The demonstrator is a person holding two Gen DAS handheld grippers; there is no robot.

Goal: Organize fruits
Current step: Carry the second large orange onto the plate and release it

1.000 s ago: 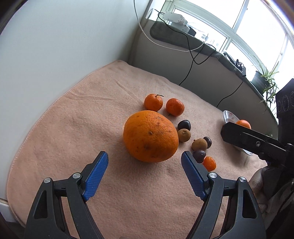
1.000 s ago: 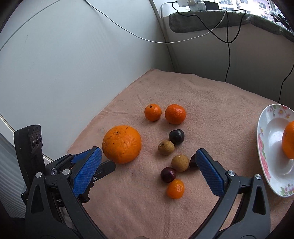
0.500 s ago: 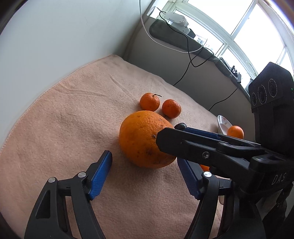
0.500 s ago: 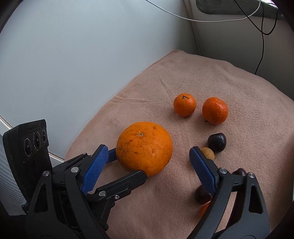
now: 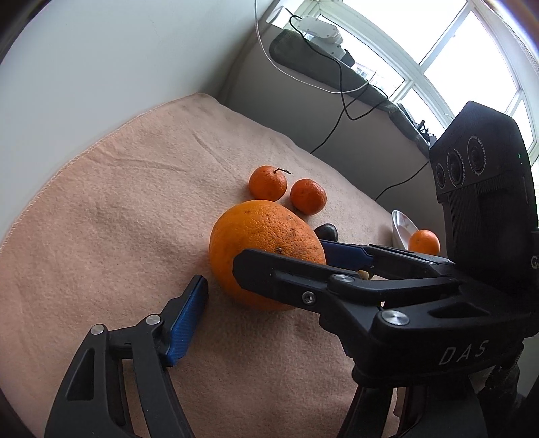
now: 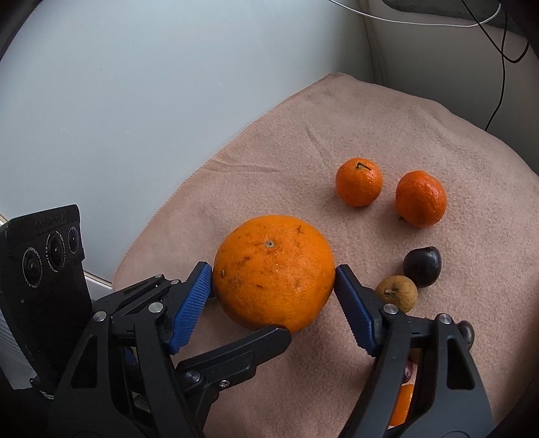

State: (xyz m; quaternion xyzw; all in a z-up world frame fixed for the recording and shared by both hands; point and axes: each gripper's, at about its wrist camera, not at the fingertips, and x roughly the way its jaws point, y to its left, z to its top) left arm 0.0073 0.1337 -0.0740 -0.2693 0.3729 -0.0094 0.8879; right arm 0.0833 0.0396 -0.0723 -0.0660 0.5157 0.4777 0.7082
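A peach towel (image 6: 387, 111) covers the table. My right gripper (image 6: 273, 286) brackets the big orange (image 6: 274, 271), pads touching, grip unconfirmed. Left gripper (image 5: 256, 303) gapes. One orange (image 5: 423, 242) is plated; mandarins (image 6: 359, 182) and small fruits remain.

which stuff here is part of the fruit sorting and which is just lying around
In the job:
big orange
two mandarins
dark plum
brown fruit
plate holding an orange
right hand-held gripper

Lying about:
cables
white adapter
pink cloth
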